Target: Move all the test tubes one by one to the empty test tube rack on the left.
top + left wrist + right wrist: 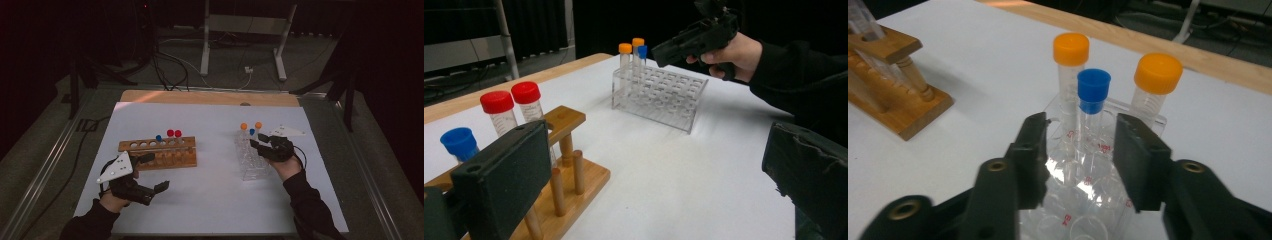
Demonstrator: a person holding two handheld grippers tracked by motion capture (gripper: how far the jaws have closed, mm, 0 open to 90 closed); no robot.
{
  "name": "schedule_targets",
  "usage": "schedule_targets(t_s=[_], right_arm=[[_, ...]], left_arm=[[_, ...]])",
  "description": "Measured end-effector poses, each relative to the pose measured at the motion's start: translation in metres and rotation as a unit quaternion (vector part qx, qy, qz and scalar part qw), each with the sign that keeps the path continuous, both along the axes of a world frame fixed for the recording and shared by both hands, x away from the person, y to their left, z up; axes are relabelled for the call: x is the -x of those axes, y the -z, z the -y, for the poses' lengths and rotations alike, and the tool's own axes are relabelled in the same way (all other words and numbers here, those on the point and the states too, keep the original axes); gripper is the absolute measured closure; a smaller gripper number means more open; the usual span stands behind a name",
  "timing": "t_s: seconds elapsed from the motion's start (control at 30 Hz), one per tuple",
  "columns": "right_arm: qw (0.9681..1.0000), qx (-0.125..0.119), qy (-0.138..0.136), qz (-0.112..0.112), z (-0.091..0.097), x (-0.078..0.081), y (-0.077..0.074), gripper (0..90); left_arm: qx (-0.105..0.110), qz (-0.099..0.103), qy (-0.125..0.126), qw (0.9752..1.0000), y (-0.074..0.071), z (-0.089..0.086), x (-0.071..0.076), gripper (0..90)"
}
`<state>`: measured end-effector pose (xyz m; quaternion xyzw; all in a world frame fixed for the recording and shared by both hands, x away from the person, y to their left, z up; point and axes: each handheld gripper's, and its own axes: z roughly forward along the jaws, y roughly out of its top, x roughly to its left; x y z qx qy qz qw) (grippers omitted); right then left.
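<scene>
The blue-capped tube (1093,102) stands upright in the far end of the clear plastic rack (1083,200) on the right side of the white table (215,195), between two orange-capped tubes (1071,70) that stand just beside it. In the right gripper view, the right gripper (1080,150) reaches in over the rack with its jaws partly apart; the blue-capped tube stands in line with the gap but just beyond the tips, and the pads do not press on it. In the high view that gripper (260,144) sits at the rack's near-right side.

Well apart, on the left, the wooden rack (160,152) holds two red-capped tubes (511,107) and a second blue-capped one (460,145). The left gripper (152,172) hovers just in front of the wooden rack, its jaws wide open with nothing between them.
</scene>
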<state>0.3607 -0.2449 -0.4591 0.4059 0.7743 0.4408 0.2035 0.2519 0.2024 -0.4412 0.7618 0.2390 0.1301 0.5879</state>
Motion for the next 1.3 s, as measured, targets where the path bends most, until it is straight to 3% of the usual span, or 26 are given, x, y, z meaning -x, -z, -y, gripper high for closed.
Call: schedule_targets(t_s=[0.2, 0.4, 0.63, 1.0, 1.3], right_arm=[[0.9999, -0.003, 0.007, -0.014, -0.003, -0.011, 0.006, 64.7], [0.9996, 0.01, 0.006, -0.024, -0.008, -0.019, 0.011, 72.4], [0.9997, 0.017, 0.012, -0.016, -0.01, -0.019, 0.008, 76.8], [0.9994, 0.007, 0.003, 0.035, -0.005, -0.004, -0.033, 77.0], [0.9974, 0.007, -0.045, 0.055, -0.014, 0.019, -0.058, 77.0]], left_arm=[[-0.004, 0.001, 0.003, 1.0, 0.001, 0.001, 0.0, 0.6], [0.0, -0.002, 0.003, 1.0, 0.002, 0.001, -0.001, 0.6], [0.001, -0.004, 0.004, 1.0, 0.001, 0.0, -0.002, 0.6], [0.008, -0.005, 0.004, 0.9999, -0.008, 0.001, -0.001, 0.6], [-0.004, -0.01, 0.014, 0.9998, -0.016, 0.011, -0.002, 0.7]])
